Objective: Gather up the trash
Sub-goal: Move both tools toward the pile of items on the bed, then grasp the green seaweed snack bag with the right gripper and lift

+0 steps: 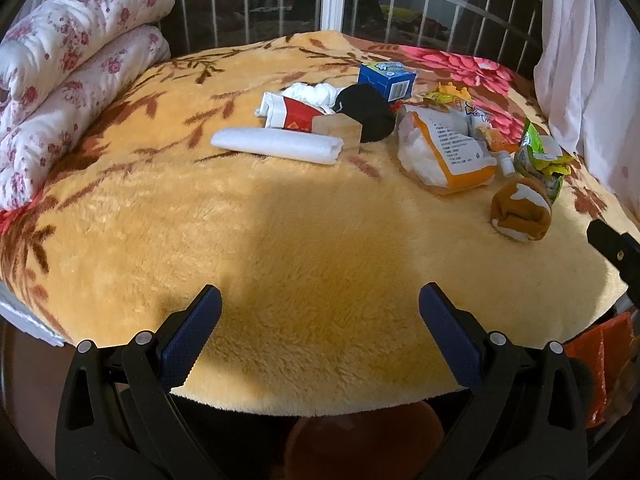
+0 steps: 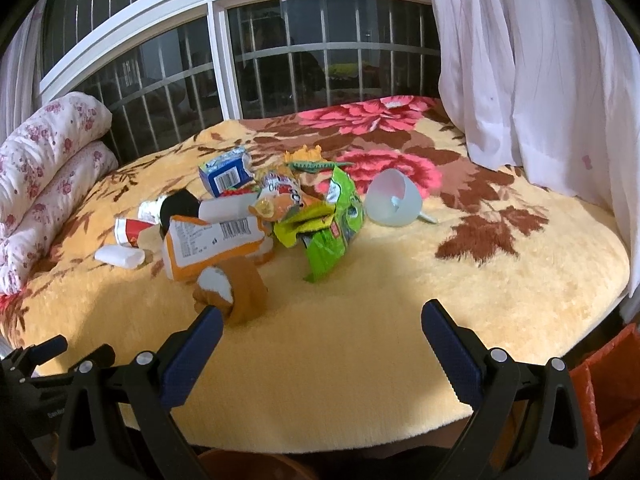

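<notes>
Left gripper: the left gripper [image 1: 320, 332] is held low at the near edge of the fluffy yellow floral blanket [image 1: 280, 240], its blue-padded fingers spread wide with nothing between them. It is judged to be waiting at the start of the collection.

Right gripper: the right gripper [image 2: 322, 344] is likewise spread and empty, aimed at the pile. The rolled brown-and-white sock [image 2: 230, 286] lies just beyond its left fingertip.

Trash location: the litter is heaped mid-blanket, well ahead of both tools. An orange-and-white crumpled snack bag [image 2: 212, 240] is propped against a green crinkled foil wrapper [image 2: 336, 224], with a blue cardboard carton [image 2: 226, 172] behind them.

Why so placed: everything is seen dumped in one loose cluster, so wrappers lean on one another and socks are mixed in. Sorting trash from laundry will likely be needed.

Left view only: a white rolled towel [image 1: 276, 145], a small wooden block [image 1: 338, 132] and a black balled sock [image 1: 368, 114] are shown plainly here. They are mostly hidden behind bags from the right.

Right view only: a translucent plastic funnel [image 2: 394, 198] is revealed beside the green wrapper, and an orange plastic bag [image 2: 596, 396] is shown hanging at the bed's edge. That bag is presumably the trash receptacle.

Both views: a folded white rose-print quilt [image 1: 68, 80] is stacked at the left.
</notes>
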